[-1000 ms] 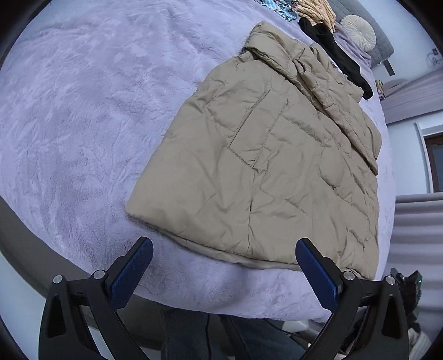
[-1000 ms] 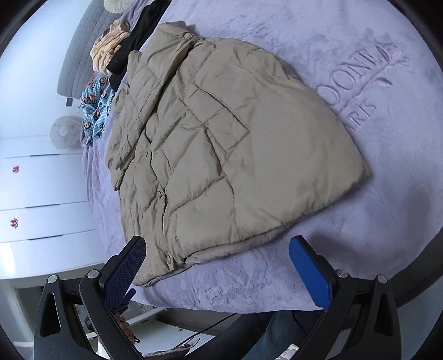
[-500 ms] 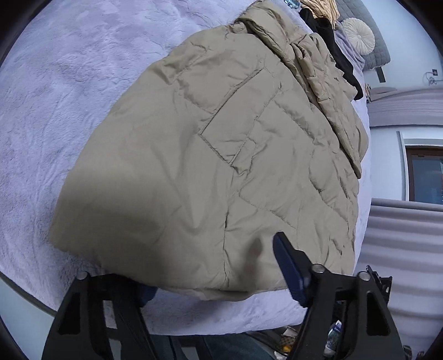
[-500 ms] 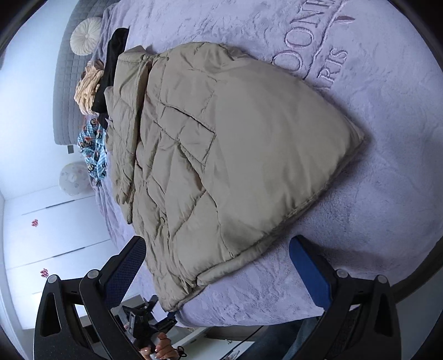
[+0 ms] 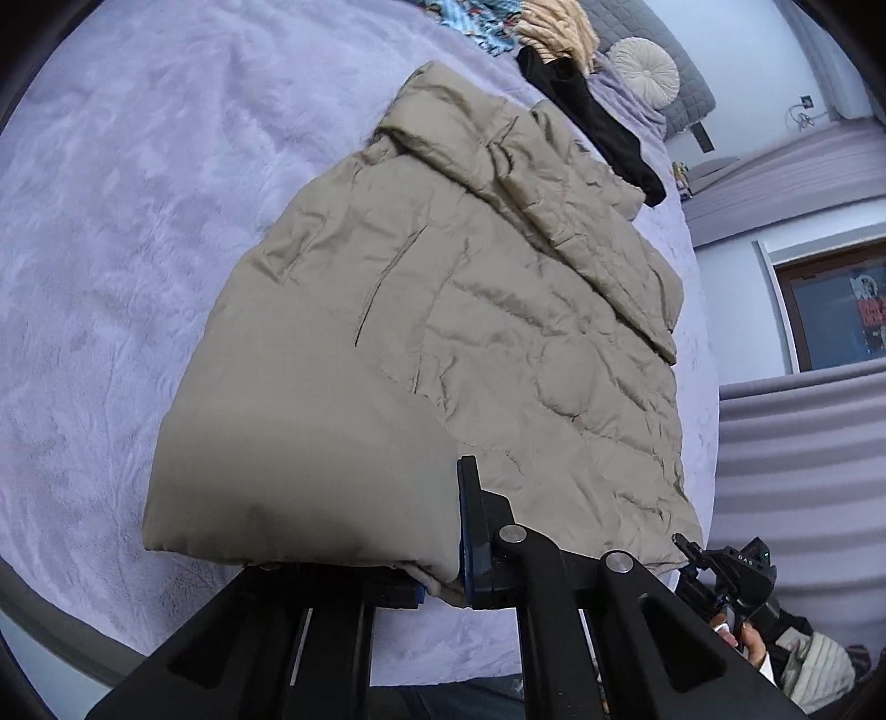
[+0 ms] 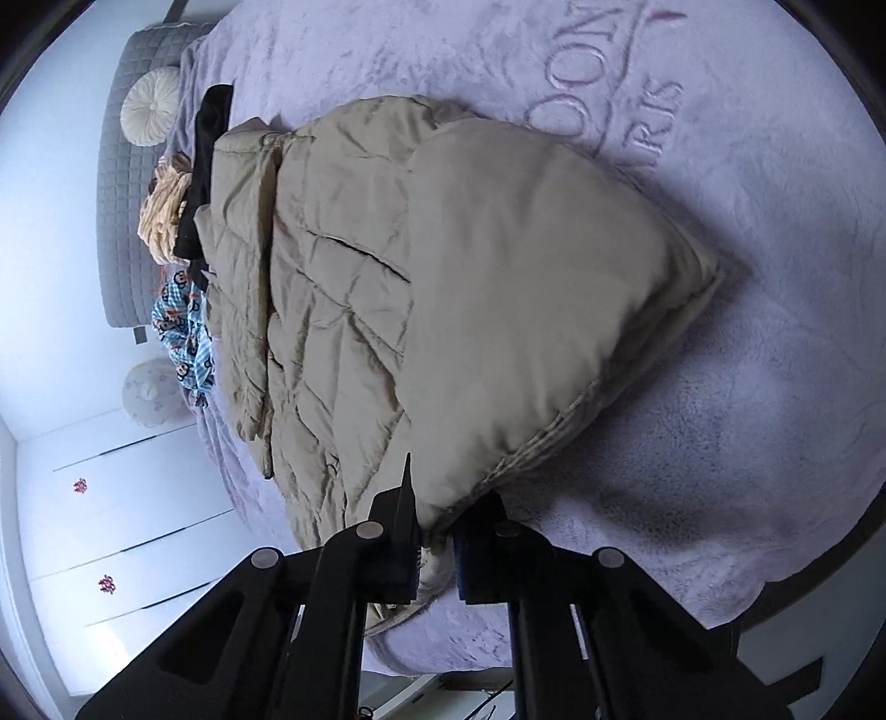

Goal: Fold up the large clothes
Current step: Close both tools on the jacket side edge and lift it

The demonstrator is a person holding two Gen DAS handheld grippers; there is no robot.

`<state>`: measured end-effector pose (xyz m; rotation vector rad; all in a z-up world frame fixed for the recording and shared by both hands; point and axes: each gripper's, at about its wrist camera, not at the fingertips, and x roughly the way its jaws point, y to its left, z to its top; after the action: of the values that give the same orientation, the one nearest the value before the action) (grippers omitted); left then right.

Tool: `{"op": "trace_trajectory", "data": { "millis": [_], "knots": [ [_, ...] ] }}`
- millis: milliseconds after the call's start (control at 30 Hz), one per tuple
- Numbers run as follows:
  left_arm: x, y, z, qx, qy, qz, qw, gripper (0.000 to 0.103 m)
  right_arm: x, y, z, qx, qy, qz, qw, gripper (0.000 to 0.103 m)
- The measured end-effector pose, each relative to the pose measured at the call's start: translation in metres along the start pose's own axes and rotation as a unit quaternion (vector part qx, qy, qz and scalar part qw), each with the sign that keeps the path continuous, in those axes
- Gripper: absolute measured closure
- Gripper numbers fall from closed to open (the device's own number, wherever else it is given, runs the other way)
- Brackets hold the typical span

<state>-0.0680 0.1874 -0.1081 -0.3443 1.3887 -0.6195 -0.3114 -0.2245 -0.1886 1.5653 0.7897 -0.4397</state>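
A beige padded jacket [image 5: 443, 332] lies on a bed under a lilac plush blanket [image 5: 111, 249], collar toward the headboard. My left gripper [image 5: 443, 576] is shut on the jacket's near hem corner. One blue pad [image 5: 468, 526] shows and the other is hidden under the raised fabric. In the right wrist view the jacket [image 6: 498, 288] bulges up from its other hem corner. There the jaws of my right gripper [image 6: 434, 548] are closing, with the hem pinched between the pads.
A black garment [image 5: 592, 122], a tan garment [image 5: 559, 27], blue patterned cloth [image 6: 185, 327] and a round cream cushion [image 5: 645, 75] lie by the grey headboard [image 6: 119, 232]. White wardrobe doors [image 6: 111, 526] stand beside the bed. A person's hand [image 5: 747, 648] shows at lower right.
Both grippers moved in from open over the bed's near edge and closed on the jacket's near hem. The hem corners now stand lifted off the blanket.
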Motion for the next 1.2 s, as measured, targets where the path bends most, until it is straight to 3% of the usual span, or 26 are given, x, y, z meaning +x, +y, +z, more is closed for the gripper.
{"op": "trace_trajectory", "data": {
  "millis": [300,800,1000,1200],
  "knots": [
    [-0.044,-0.043,0.041,0.047,-0.068,-0.004,0.9965,0.093,-0.025,0.074,0.013,-0.12,-0.025,-0.003,0.992,0.094],
    [-0.065,-0.119,0.118,0.07,-0.168,0.043,0.9824,0.093,-0.03,0.215,0.071,-0.292,-0.024,0.0,0.956,0.096],
    [-0.055,-0.131,0.164,0.079,-0.178,0.046,0.9798,0.093,-0.013,0.27,0.103,-0.337,-0.03,-0.003,0.941,0.097],
    [-0.03,-0.138,0.229,0.109,-0.165,0.053,0.9788,0.093,0.008,0.313,0.126,-0.354,-0.064,-0.017,0.933,0.097]
  ]
}}
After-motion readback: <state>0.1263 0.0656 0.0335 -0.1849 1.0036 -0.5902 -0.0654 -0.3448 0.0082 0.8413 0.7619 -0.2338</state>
